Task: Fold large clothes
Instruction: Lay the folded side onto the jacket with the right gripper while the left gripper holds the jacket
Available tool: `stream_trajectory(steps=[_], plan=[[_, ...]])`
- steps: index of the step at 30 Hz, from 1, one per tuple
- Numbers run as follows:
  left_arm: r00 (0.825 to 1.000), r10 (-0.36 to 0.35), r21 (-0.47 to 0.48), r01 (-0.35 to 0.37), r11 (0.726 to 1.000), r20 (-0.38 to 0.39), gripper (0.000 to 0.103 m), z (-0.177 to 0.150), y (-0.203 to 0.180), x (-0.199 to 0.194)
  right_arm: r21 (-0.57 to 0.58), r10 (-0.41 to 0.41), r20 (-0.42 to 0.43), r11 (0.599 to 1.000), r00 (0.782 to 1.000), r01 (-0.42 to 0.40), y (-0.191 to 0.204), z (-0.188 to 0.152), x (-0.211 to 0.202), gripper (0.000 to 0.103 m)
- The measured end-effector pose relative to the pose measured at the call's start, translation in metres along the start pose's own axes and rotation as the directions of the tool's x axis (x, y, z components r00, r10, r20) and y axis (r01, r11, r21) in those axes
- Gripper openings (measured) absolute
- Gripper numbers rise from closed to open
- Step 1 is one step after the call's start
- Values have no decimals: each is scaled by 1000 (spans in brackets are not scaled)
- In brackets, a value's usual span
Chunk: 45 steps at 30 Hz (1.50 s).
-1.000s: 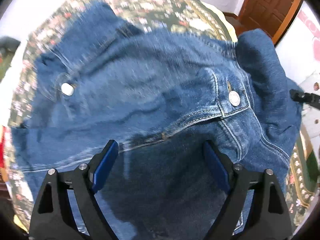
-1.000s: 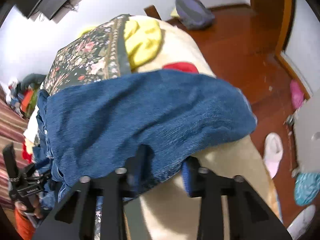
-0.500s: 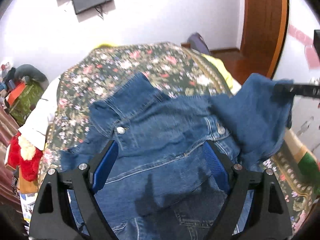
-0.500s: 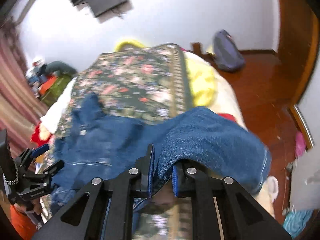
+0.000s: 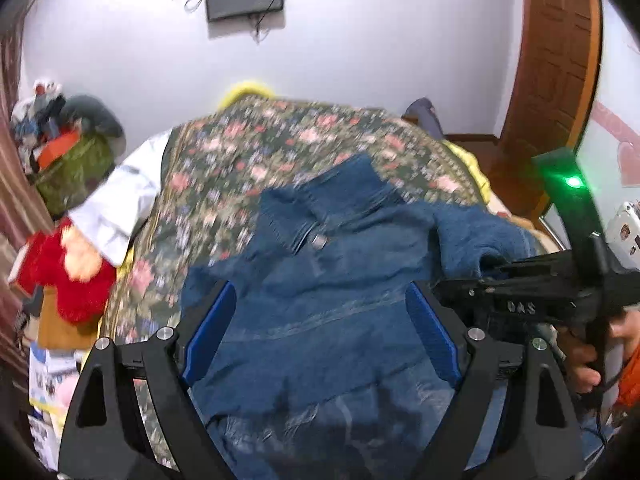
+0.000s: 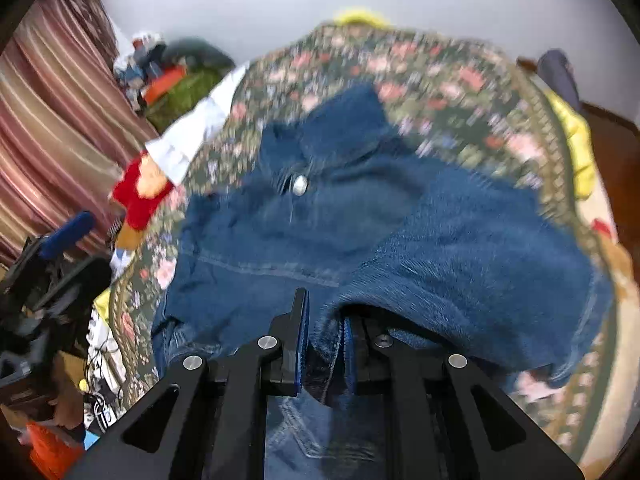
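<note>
Your denim jacket point(image 5: 328, 300) lies spread on the bed's floral bedspread point(image 5: 248, 152), collar toward the far wall, one metal button point(image 6: 299, 184) showing near the neck. Bare bedspread stays free beyond the collar and along the left edge, where a white cloth point(image 5: 116, 208) and a red plush toy point(image 5: 60, 272) crowd the side. Your left tool point(image 5: 320, 320) hangs over the jacket body, blue pads spread wide, nothing between them. Your right tool point(image 6: 324, 348) is pressed together on a fold of the jacket's sleeve, which drapes up over its right finger. The near hem is cut off behind both tools. Motion blur smears seams and the floral pattern; the bed's right edge is hard to make out.
</note>
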<state>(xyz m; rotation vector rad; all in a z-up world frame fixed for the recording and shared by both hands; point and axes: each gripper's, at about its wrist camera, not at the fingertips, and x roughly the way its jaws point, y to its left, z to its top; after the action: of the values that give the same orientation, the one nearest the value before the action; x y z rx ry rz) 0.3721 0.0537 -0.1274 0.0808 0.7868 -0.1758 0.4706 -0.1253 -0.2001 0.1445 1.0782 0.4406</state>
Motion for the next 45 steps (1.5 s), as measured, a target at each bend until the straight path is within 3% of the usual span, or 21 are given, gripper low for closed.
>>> stream_trajectory(steps=[5,7,11,14,20,22,27,31,35,40,42,45], plan=[[995,-6,-54,0,999,-102,87,-29,29,19,25,-68,-133,997,989,72,-1,-7,52,13],[991,-8,-70,-1,998,-137,87,-39,34,26,1,-106,-198,994,975,108,-5,-11,70,13],[983,-40,-87,25,996,-177,87,-51,33,33,-43,-109,-215,994,971,102,-3,-12,72,14],[978,-80,-76,66,995,-194,87,-51,22,36,-32,-53,-257,998,965,46,-5,-9,62,14],[968,-134,14,140,990,-212,87,-38,-28,45,104,115,-235,990,965,-92,-24,-13,29,14],[963,-156,36,168,985,-221,87,-33,-45,48,94,122,-221,990,968,-103,-25,-18,17,14],[954,-181,95,209,973,-238,87,-21,-86,58,26,-14,-149,999,989,18,-40,-29,-23,14],[949,-188,116,223,968,-254,87,-7,-112,70,8,-139,-53,990,989,140,-65,-39,-62,14],[956,-131,219,192,957,-262,87,11,-151,83,9,-246,-9,969,969,246,-101,-50,-91,14],[946,-121,360,230,904,-301,87,19,-212,103,48,-291,-55,955,955,294,-150,-70,-95,14],[944,-104,415,235,879,-313,87,16,-234,110,52,-329,-101,941,939,335,-167,-78,-82,14],[954,-65,509,214,834,-293,88,8,-263,121,31,-417,-166,904,894,427,-190,-91,-58,14]])
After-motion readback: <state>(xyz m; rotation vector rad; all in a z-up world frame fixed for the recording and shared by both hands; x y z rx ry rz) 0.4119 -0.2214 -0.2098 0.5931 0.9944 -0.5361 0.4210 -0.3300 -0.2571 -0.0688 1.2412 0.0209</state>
